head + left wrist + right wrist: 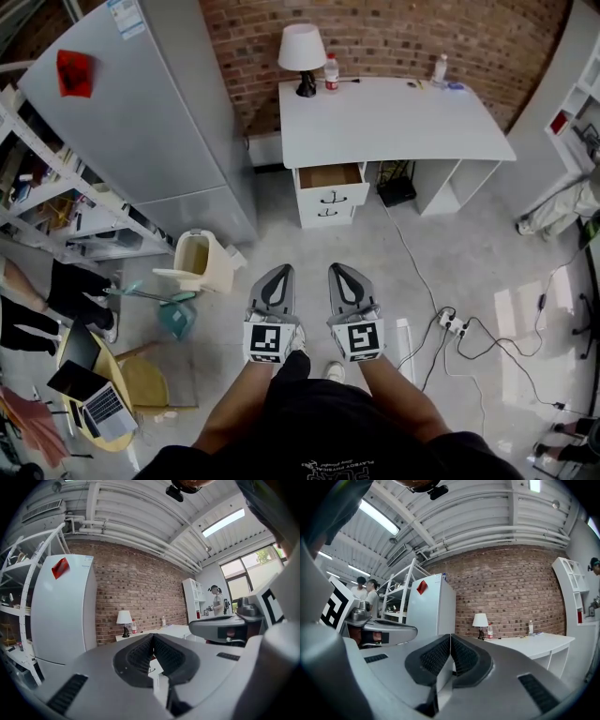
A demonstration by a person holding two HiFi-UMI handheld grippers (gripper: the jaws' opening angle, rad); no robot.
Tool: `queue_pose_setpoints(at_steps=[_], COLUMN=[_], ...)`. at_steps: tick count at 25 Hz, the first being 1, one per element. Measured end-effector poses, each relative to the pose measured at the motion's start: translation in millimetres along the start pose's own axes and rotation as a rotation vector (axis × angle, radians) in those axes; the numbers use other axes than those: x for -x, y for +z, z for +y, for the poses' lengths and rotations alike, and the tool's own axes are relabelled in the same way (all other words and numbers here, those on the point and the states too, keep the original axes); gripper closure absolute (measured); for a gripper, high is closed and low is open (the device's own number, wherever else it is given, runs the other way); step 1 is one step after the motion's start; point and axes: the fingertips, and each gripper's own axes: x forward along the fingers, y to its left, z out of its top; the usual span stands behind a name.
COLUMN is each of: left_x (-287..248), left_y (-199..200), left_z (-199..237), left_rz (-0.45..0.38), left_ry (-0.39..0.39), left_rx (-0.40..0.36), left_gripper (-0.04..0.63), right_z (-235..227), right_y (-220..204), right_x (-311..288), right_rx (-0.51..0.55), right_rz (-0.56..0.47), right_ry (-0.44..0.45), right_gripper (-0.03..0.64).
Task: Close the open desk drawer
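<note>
**A:** Left tool, jaw state?

**B:** Left tool (153, 638): ribbed pads together at the tips, nothing between them. It is held level and aimed towards the brick wall.

**A:** Right tool?

**B:** Right tool (450, 637): same. Pads closed against each other, empty, also level. In the head view the two sit side by side over the floor (375, 272), apart from each other, with the marker cubes nearest the person's body.

**A:** Contact with anything?

**B:** None. Both are well short of the desk, with bare floor between.

**A:** Where is the drawer?

**B:** Drawer (330, 176): the top one of the stack under the left end of the white tabletop (403, 127). It is pulled out, with its brown inside visible from above. The drawer fronts below it sit flush. It lies ahead of the tools, roughly on the line between them.

**A:** What is on the tabletop?

**B:** A lamp (302, 56) at the back left corner, with a bottle (331, 71) just beside it. A second bottle and small items are at the back right, too small to identify.

**A:** Surroundings?

**B:** A grey fridge (141, 112) stands left of the desk, with a cream bin (200, 263) in front of it. A power strip (453, 324) and cables lie on the floor to the right of the right tool.
</note>
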Motion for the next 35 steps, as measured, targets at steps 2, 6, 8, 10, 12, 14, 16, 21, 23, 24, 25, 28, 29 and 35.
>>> queue_pose_setpoints(at_steps=[2, 6, 8, 10, 12, 14, 16, 21, 23, 24, 25, 28, 29, 35], left_x=[-17, -45, -55, -64, -75, -86, -95, -109, -115, -118, -120, -128, -132, -164], left_y=[-1, -2, -2, -2, -1, 1, 3, -1, -4, -5, -7, -16, -20, -31], left_z=[13, 36, 48, 59, 67, 74, 81, 93, 95, 94, 93, 88, 87, 78], left_rz=[-0.007, -0.013, -0.014, -0.015, -0.018, -0.025, -0.03, -0.03, -0.027, -0.025, -0.021, 0.0, 0.008, 0.039], left_ry=[-0.011, -0.04, -0.055, -0.071, -0.088, -0.106, -0.127, -0.168, -0.178, -0.184, -0.19, -0.2, -0.199, -0.193], left_rx=[0.009, 0.022, 0.032, 0.037, 0.036, 0.036, 0.03, 0.031, 0.04, 0.043, 0.045, 0.048, 0.048, 0.035], left_gripper=[0.588, 0.588, 0.588, 0.589, 0.589, 0.588, 0.589, 0.589, 0.589, 0.589, 0.588, 0.589, 0.589, 0.589], right_z=[0, -7, -9, -9, -11, -14, -18, -31, -39, -43, -48, -62, -65, -94], right_y=[3, 0, -2, -3, -2, -1, -3, -12, -17, -20, -22, -28, -28, -42], right_x=[-20, -53, -69, -84, -97, -108, -115, -122, -122, -123, -123, -127, -129, -144], right_rx=[0.018, 0.046, 0.045, 0.043, 0.045, 0.053, 0.057, 0.056, 0.053, 0.05, 0.049, 0.036, 0.032, 0.008], right_rz=[-0.001, 0.009, 0.025, 0.043, 0.053, 0.059, 0.069, 0.098, 0.107, 0.112, 0.118, 0.128, 0.126, 0.128], right_ry=[0.007, -0.006, -0.022, -0.032, -0.04, -0.052, -0.071, -0.125, -0.143, -0.153, -0.163, -0.183, -0.184, -0.166], right_gripper=[0.589, 0.589, 0.589, 0.589, 0.589, 0.589, 0.589, 0.589, 0.589, 0.589, 0.589, 0.589, 0.589, 0.589])
